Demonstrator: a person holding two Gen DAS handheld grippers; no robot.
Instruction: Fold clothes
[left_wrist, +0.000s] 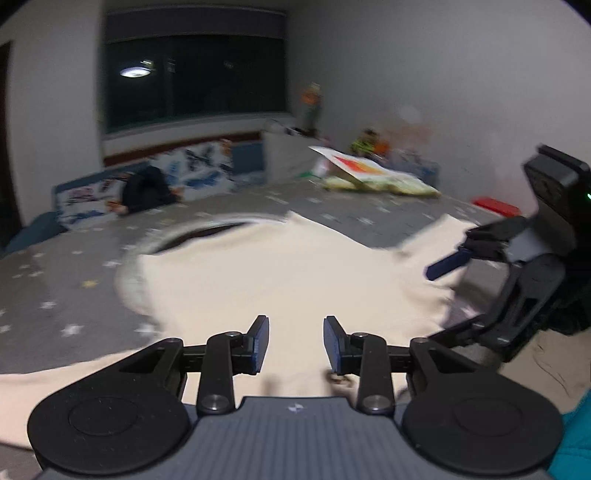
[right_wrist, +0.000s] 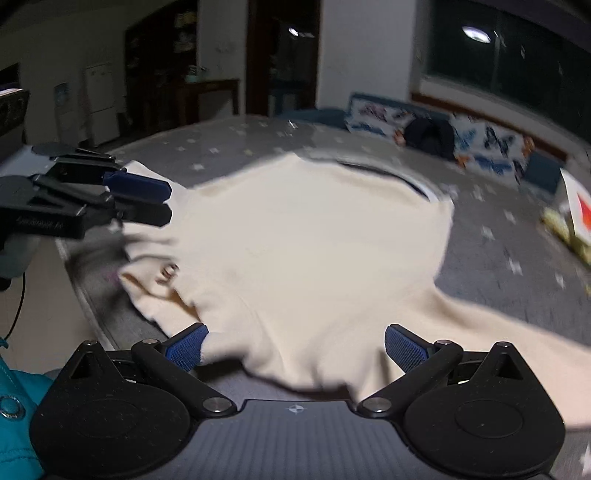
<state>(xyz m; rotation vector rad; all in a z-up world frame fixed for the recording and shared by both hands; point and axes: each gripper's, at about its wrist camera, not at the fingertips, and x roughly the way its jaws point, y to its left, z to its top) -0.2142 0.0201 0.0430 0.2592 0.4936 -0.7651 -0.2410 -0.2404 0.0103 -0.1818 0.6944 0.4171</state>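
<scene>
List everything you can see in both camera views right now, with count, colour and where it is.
sweater: one, cream, spread on the bed, neckline at the far side
bedspread: one, grey with pale stars, under the sweater
patterned cushions: a row, white and blue, below the window
dark bundle: one, black, against the cushions
window: one, dark, reflecting a lamp
left hand-held gripper: open, over the sweater's near edge
right hand-held gripper: wide open, sweater between its fingers

Cream garment (left_wrist: 280, 273) soft matt knit cloth; star-print sheet (right_wrist: 491, 236) matt fabric
</scene>
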